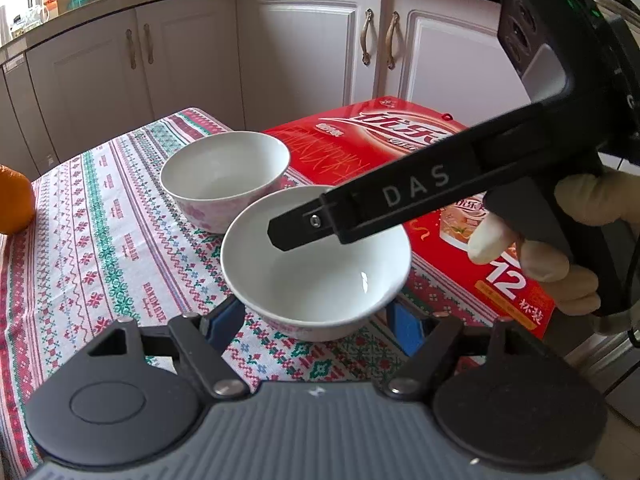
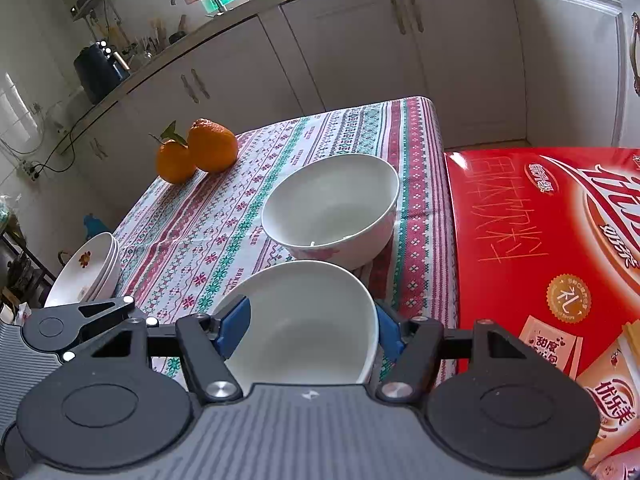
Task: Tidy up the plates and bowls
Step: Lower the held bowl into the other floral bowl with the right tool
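Gripping one white bowl (image 2: 304,320) from both sides, each tool, left (image 1: 316,316) and right (image 2: 312,330) marked "DAS", beside a red box (image 2: 552,248) reading "12".

A white bowl (image 1: 316,276) sits clamped between the left gripper (image 1: 316,314) jaws on the patterned bench (image 1: 80,240). The right gripper (image 1: 288,236) (black, lettered DAS) reaches over its rim. A second bowl (image 1: 224,178) stands behind, beside a red box (image 1: 400,140).

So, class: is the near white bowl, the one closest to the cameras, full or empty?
Empty. The near bowl shows only bare, glossy white inside in both wrist views, right down to its bottom. The far bowl is likewise empty.
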A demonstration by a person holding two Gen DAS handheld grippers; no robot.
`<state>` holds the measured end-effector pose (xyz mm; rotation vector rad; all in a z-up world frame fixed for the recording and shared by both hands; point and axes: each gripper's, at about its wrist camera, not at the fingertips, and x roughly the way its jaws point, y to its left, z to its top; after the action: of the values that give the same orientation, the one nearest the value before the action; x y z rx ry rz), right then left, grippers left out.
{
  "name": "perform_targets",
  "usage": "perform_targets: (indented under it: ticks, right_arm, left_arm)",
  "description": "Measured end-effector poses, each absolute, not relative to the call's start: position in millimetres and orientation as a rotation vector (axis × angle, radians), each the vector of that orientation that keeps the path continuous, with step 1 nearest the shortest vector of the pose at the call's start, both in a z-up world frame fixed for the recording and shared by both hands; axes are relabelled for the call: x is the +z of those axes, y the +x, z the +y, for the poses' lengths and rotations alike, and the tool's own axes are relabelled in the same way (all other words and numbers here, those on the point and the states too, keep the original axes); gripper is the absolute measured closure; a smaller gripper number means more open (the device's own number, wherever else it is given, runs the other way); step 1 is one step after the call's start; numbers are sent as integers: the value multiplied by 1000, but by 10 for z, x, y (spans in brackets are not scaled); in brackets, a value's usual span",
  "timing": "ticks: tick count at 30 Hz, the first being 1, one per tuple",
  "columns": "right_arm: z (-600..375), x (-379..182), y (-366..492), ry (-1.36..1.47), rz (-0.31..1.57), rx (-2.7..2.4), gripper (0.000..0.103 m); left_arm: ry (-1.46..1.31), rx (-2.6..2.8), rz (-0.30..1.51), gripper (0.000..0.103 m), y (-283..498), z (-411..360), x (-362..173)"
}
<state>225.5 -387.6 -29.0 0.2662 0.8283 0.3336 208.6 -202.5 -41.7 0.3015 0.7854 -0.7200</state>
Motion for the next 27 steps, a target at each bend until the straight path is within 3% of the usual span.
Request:
perform_targets:
  ticks: [27]
  right_arm:
    - [-2998,364,1739,167,735,409,31]
  left_arm:
    - [310,-682,668,25,1538,-1243,121]
